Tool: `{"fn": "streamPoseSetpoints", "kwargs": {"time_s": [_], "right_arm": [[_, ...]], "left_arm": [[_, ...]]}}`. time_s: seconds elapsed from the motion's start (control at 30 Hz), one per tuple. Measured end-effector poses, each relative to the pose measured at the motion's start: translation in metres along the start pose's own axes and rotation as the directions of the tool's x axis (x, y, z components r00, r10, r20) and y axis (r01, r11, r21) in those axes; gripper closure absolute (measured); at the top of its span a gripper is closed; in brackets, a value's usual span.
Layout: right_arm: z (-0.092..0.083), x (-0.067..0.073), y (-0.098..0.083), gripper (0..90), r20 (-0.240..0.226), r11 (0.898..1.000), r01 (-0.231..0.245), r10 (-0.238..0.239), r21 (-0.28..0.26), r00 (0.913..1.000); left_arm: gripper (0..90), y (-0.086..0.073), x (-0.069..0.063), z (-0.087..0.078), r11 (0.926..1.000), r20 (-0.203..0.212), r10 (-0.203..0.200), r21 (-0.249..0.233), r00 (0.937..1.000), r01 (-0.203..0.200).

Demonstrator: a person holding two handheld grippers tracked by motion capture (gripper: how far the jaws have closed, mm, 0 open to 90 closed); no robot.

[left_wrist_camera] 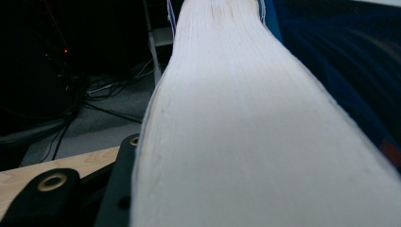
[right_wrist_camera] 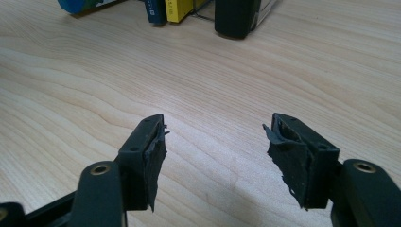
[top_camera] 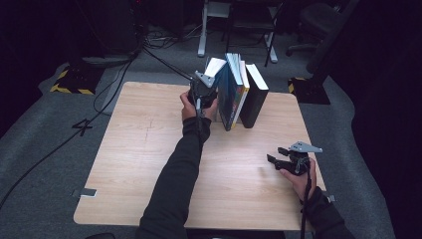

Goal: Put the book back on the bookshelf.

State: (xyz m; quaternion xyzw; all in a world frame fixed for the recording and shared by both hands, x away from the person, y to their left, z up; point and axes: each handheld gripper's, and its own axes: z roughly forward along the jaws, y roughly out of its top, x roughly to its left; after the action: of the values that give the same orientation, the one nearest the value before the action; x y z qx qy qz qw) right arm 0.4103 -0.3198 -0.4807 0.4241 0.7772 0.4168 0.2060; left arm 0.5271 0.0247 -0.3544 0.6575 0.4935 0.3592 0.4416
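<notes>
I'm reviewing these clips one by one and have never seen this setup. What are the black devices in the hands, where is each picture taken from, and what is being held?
A person holds a hand-held two-jaw gripper in each hand; no robot arm is involved. The high view looks down on a wooden table. Each gripper view comes from a camera riding on that gripper. A row of upright books stands at the far side. The left gripper is shut on the leftmost book, whose pale page edges loom close in its own view. The right gripper rests low near the table's right edge, jaws open with nothing between them.
</notes>
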Motion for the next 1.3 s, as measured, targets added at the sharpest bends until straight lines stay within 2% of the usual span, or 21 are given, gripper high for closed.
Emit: {"fn": "streamPoseSetpoints", "kwargs": {"time_s": [0.07,0.17,0.23,0.33,0.47,0.67,0.77,0.83,0.93,1.0,1.03,1.07,1.3], "right_arm": [[-0.001,0.0,0.0,37.9,-0.01,1.0,0.002,-0.002,-0.006,0.9999],[-0.001,0.001,0.0,38.0,-0.022,1.0,0.008,-0.008,-0.007,0.9997],[-0.001,0.001,0.0,38.0,-0.03,1.0,0.006,-0.006,-0.005,0.9995],[-0.001,0.001,0.0,38.1,-0.036,1.0,0.009,-0.009,-0.004,0.9993],[-0.002,0.001,0.001,38.2,-0.042,1.0,0.01,-0.011,-0.012,0.9991],[-0.003,0.002,0.001,38.3,-0.065,1.0,0.012,-0.014,-0.026,0.9978],[-0.003,0.002,0.001,38.2,-0.07,1.0,0.017,-0.019,-0.026,0.9974],[-0.004,0.002,0.001,38.2,-0.071,0.999,0.018,-0.02,-0.028,0.9973],[-0.007,0.0,0.0,38.2,-0.068,0.999,0.006,-0.009,-0.037,0.9977],[-0.009,0.0,0.0,38.2,-0.068,0.999,0.005,-0.008,-0.041,0.9977],[-0.009,0.0,0.0,38.2,-0.068,0.999,0.005,-0.008,-0.041,0.9977],[-0.01,-0.001,0.001,38.3,-0.066,0.999,0.011,-0.014,-0.051,0.9977],[-0.01,0.002,0.0,38.3,-0.076,0.999,0.016,-0.02,-0.049,0.9969]], "left_arm": [[60.7,0.001,0.002,0.003,0.9998,0.001,-0.007,-0.016,1.0,0.007],[60.8,0.003,0.003,0.006,0.9998,-0.013,-0.015,-0.013,0.9998,0.015],[60.8,0.007,0.006,0.009,0.9993,-0.036,-0.024,-0.03,0.9991,0.023],[60.8,0.011,0.008,0.011,0.9987,-0.037,-0.038,-0.037,0.9986,0.037],[60.8,0.024,0.002,0.017,0.9985,-0.048,-0.007,-0.055,0.9988,0.005],[60.7,0.036,-0.001,0.034,0.9976,-0.065,-0.003,-0.07,0.9979,-0.002],[60.7,0.036,0.0,0.041,0.9973,-0.077,-0.001,-0.074,0.9971,-0.005],[60.7,0.036,0.001,0.045,0.996,-0.083,-0.013,-0.089,0.9964,0.006],[60.4,0.034,0.0,0.052,0.996,-0.067,-0.001,-0.09,0.9977,-0.005],[60.3,0.03,-0.002,0.055,0.9965,-0.074,-0.008,-0.084,0.9973,0.001],[60.2,0.03,-0.002,0.055,0.9965,-0.074,-0.008,-0.084,0.9973,0.001],[60.2,0.028,-0.004,0.056,0.9943,-0.083,-0.013,-0.106,0.9964,0.004],[59.8,0.023,-0.006,0.052,0.9944,-0.081,0.006,-0.105,0.9967,-0.014]]}}
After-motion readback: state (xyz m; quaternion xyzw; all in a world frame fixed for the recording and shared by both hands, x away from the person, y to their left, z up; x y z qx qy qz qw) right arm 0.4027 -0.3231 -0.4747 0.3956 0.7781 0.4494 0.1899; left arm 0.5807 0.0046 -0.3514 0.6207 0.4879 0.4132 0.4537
